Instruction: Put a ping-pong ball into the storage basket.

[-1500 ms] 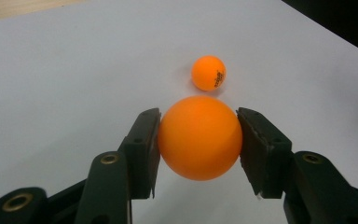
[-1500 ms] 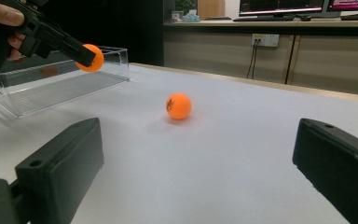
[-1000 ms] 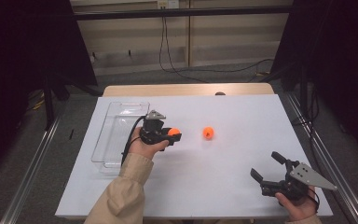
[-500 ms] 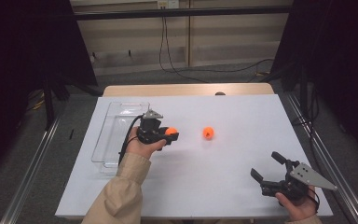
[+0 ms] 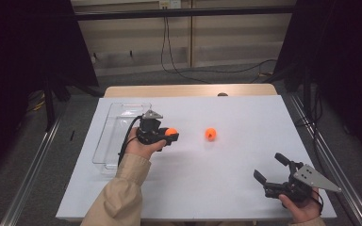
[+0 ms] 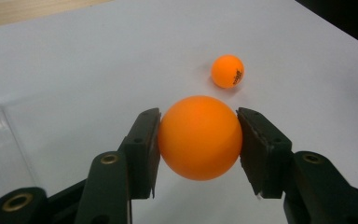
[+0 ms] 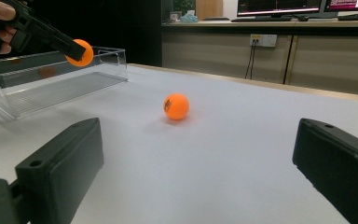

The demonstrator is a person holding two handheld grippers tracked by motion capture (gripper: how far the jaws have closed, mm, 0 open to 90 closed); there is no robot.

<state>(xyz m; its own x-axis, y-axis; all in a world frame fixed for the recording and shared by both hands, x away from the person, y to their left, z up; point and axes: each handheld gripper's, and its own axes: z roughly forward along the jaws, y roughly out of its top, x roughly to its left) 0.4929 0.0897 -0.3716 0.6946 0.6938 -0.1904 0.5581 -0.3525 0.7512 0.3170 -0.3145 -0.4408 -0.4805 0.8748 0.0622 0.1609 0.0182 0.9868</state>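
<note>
Your left gripper (image 6: 198, 135) has its fingers (image 6: 142, 149) clamped on an orange ball (image 6: 199, 137), held above the tabletop (image 5: 226, 155) beside the clear tray (image 5: 107, 136). You look mid-carry: next, swing left over the tray and release. Your right gripper (image 5: 274, 170) rests with fingers apart, holding nothing; a second ball (image 5: 210, 133) waits mid-tabletop.

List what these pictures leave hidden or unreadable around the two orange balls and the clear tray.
- Held ball: its sides are covered by the left gripper's pads in the left gripper view.
- Loose ball: its dark print is too small to read in any view.
- Clear tray: its near end is hidden by the person's hand and sleeve in the high view.
- Right gripper: its jaw tips are cut off by the picture's edge in the right gripper view.
</note>
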